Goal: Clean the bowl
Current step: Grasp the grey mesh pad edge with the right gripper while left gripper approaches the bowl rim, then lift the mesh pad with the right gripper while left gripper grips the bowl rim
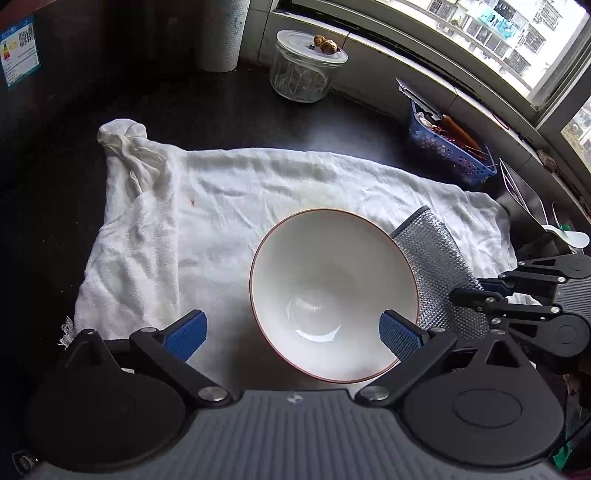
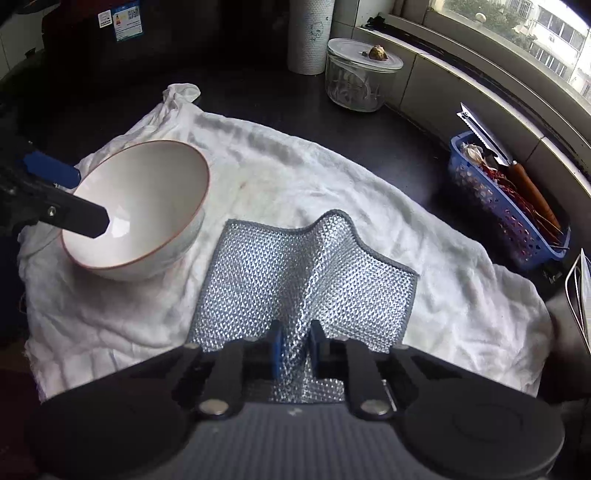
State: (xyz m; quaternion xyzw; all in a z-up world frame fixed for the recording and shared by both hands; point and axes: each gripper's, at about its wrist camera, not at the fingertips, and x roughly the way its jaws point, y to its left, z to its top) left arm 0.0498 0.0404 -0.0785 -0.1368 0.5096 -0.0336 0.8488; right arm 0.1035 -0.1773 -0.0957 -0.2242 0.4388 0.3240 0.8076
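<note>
White towel (wrinkled) has bare margin beyond bowl and mesh cloth.

A white bowl with a reddish-brown rim, a silver mesh-patterned cloth and a white towel are seen.

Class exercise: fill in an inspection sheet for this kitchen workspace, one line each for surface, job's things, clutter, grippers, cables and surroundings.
Surface: dark counter partly covered by a rumpled white towel.
Job's things: white bowl tilted on the towel; silver mesh scrubbing cloth beside it, pinched into a ridge.
Clutter: lidded glass jar; blue basket of utensils; paper roll.
Grippers: left gripper open, one finger inside the bowl, one outside; right gripper shut on the scrubbing cloth.
Cables: nothing seen.
Surroundings: window behind the counter.
</note>
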